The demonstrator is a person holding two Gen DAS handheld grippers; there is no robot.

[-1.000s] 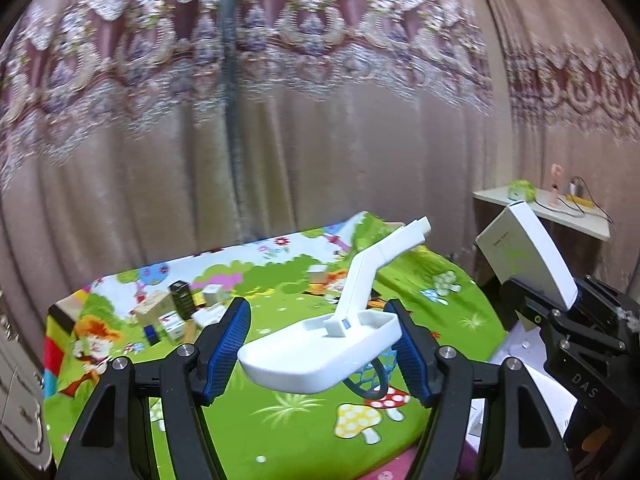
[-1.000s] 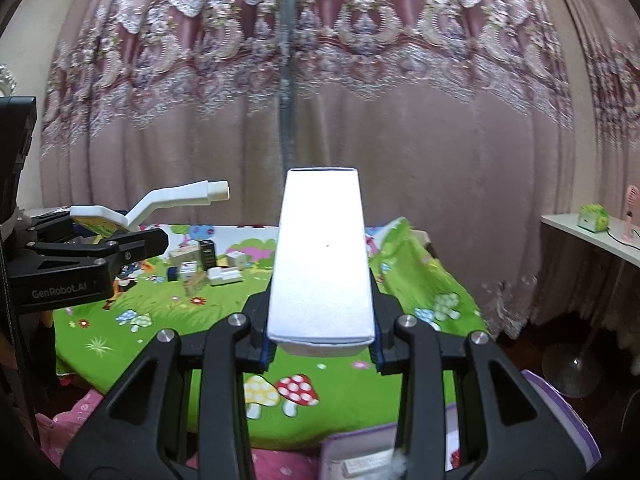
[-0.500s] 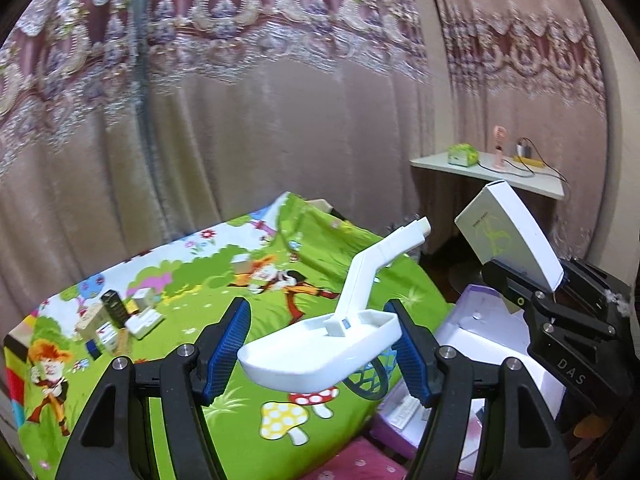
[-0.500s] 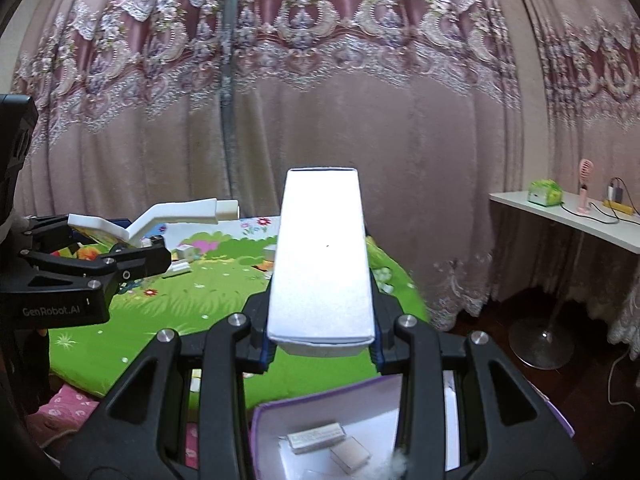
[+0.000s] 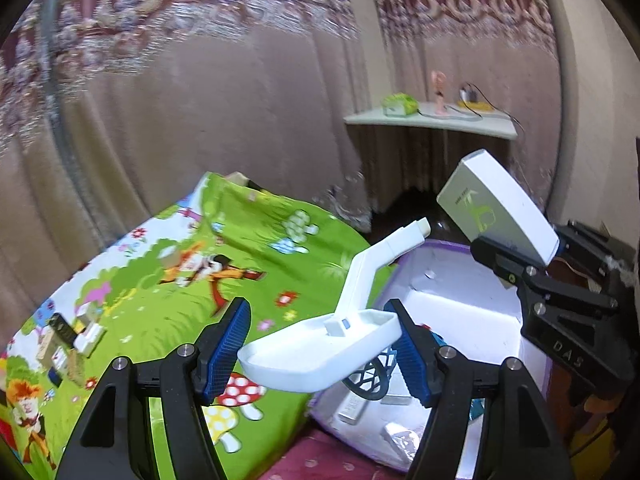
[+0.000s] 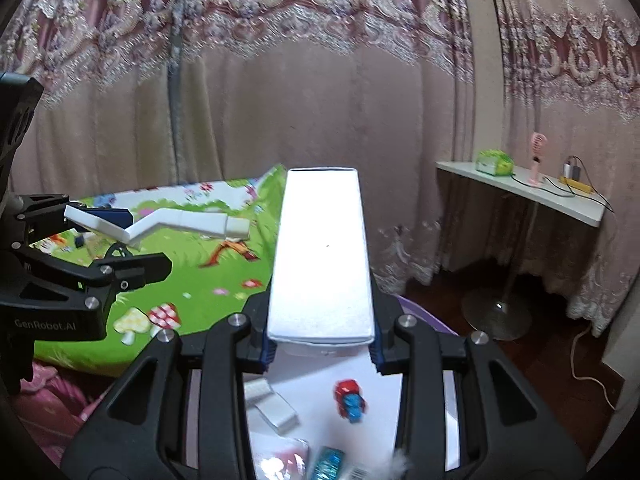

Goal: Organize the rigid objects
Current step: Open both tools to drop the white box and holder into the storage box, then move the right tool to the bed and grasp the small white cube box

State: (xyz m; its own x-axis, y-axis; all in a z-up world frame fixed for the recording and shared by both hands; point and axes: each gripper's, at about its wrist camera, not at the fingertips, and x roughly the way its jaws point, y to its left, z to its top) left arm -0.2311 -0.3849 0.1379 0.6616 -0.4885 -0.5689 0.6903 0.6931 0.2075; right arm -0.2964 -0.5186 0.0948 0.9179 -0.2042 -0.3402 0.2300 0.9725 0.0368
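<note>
Far left on the green cartoon-print cloth [image 5: 168, 312], a cluster of small boxes [image 5: 70, 340] was seen lying well apart from the action. The left gripper [image 5: 320, 350] was held part-open, its blue ribbed pads [image 5: 226, 344] clamped on the flat base of a white plastic bent-handled holder [image 5: 332, 344], the handle angled up to the right. Below and to the right, a purple-rimmed white bin [image 5: 464, 304] was seen with a few small items inside. Further right, the right gripper [image 6: 322, 350] was closed almost fully on a long white rectangular box [image 6: 322, 256], carried above the bin.
</note>
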